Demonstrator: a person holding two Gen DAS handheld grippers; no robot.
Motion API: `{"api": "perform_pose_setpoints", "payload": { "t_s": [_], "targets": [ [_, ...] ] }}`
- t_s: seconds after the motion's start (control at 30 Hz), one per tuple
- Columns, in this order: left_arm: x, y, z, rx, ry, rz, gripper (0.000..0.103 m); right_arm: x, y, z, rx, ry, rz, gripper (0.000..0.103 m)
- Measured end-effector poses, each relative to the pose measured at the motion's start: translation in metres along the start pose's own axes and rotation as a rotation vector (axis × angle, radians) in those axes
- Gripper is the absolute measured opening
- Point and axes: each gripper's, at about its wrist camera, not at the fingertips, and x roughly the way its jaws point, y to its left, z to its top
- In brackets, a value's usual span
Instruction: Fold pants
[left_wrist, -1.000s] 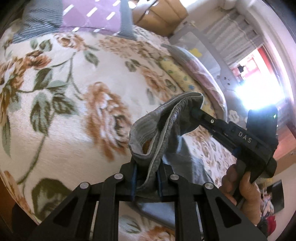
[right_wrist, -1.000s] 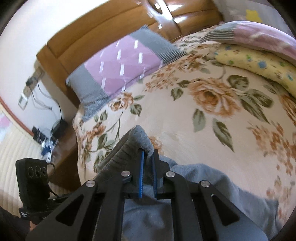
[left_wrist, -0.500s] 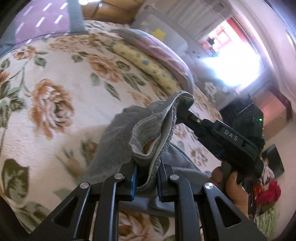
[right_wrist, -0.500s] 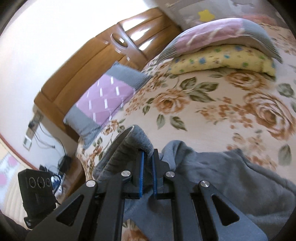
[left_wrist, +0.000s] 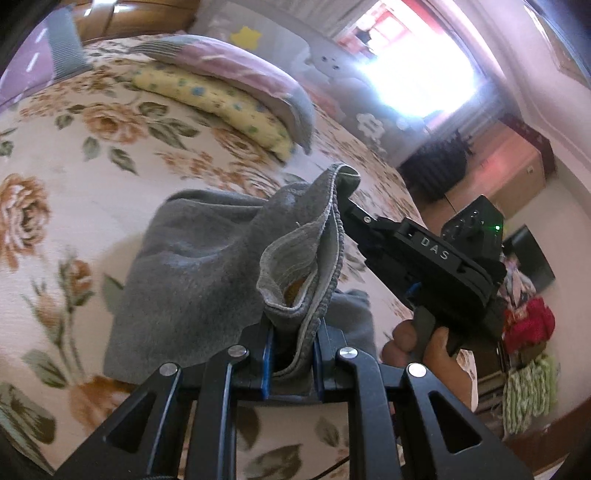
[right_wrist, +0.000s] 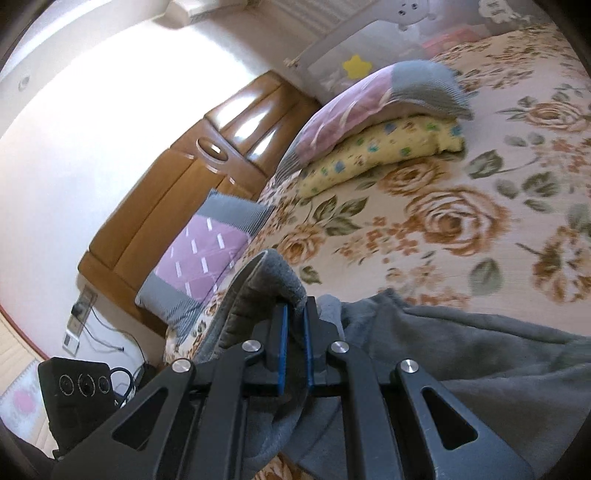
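Both grippers' fingers (left_wrist: 291, 363) clamped, pants (left_wrist: 192, 273) carried further across bed (left_wrist: 74, 177)

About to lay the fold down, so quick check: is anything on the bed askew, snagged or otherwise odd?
Nothing alarming. Both grippers, left and right, are shut on the grey pants. The rest of the pants lies bunched and wrinkled on the floral bedspread, not flat. No snag or damage shows.

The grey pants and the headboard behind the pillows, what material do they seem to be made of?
Grey pants: soft knit, probably fleece or cotton jersey; matte, fuzzy surface, ribbed hem with visible stitching, and it drapes limply.
Headboard: looks like varnished wood; warm brown panels with bright glossy reflections. Whether it is solid wood or veneer cannot be told.
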Motion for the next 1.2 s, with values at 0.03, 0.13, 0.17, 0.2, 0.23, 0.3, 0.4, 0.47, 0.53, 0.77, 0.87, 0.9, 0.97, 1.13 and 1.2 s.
{"api": "perform_pose_setpoints", "payload": {
  "t_s": [0.03, 0.13, 0.17, 0.2, 0.23, 0.3, 0.4, 0.47, 0.53, 0.77, 0.87, 0.9, 0.97, 1.13, 1.2],
  "targets": [
    [0.004, -0.008, -0.001, 0.013, 0.009, -0.005, 0.015, -0.007, -0.004, 0.000, 0.008, -0.011, -0.001, 0.009],
    [0.015, -0.027, -0.006, 0.044, 0.035, -0.015, 0.015, -0.026, -0.017, 0.000, 0.027, -0.042, -0.009, 0.009],
    [0.018, -0.032, -0.008, 0.054, 0.044, -0.018, 0.015, -0.032, -0.021, 0.000, 0.035, -0.051, -0.013, 0.009],
    [0.021, -0.038, -0.010, 0.063, 0.054, -0.022, 0.015, -0.039, -0.027, 0.000, 0.044, -0.062, -0.017, 0.009],
    [0.026, -0.044, -0.012, 0.074, 0.065, -0.025, 0.015, -0.044, -0.031, 0.000, 0.050, -0.069, -0.017, 0.009],
    [0.035, -0.055, -0.016, 0.090, 0.086, -0.033, 0.015, -0.055, -0.041, 0.000, 0.061, -0.081, -0.026, 0.009],
    [0.046, -0.068, -0.021, 0.117, 0.110, -0.042, 0.015, -0.073, -0.056, -0.002, 0.081, -0.102, -0.042, 0.009],
    [0.054, -0.078, -0.026, 0.133, 0.129, -0.048, 0.015, -0.082, -0.066, -0.003, 0.097, -0.111, -0.048, 0.009],
    [0.063, -0.086, -0.030, 0.146, 0.147, -0.046, 0.015, -0.090, -0.078, -0.005, 0.119, -0.116, -0.054, 0.009],
    [0.084, -0.101, -0.043, 0.176, 0.197, -0.032, 0.015, -0.104, -0.114, -0.015, 0.181, -0.119, -0.082, 0.009],
    [0.092, -0.107, -0.046, 0.182, 0.212, -0.022, 0.015, -0.107, -0.124, -0.018, 0.200, -0.119, -0.085, 0.009],
    [0.094, -0.109, -0.048, 0.186, 0.215, -0.019, 0.015, -0.108, -0.126, -0.018, 0.202, -0.119, -0.086, 0.009],
    [0.099, -0.113, -0.050, 0.201, 0.220, -0.012, 0.015, -0.109, -0.131, -0.018, 0.208, -0.121, -0.088, 0.009],
    [0.115, -0.116, -0.055, 0.210, 0.253, 0.006, 0.016, -0.110, -0.149, -0.024, 0.227, -0.110, -0.133, 0.009],
    [0.119, -0.114, -0.058, 0.206, 0.269, 0.003, 0.016, -0.113, -0.160, -0.030, 0.266, -0.119, -0.152, 0.009]
  ]
}}
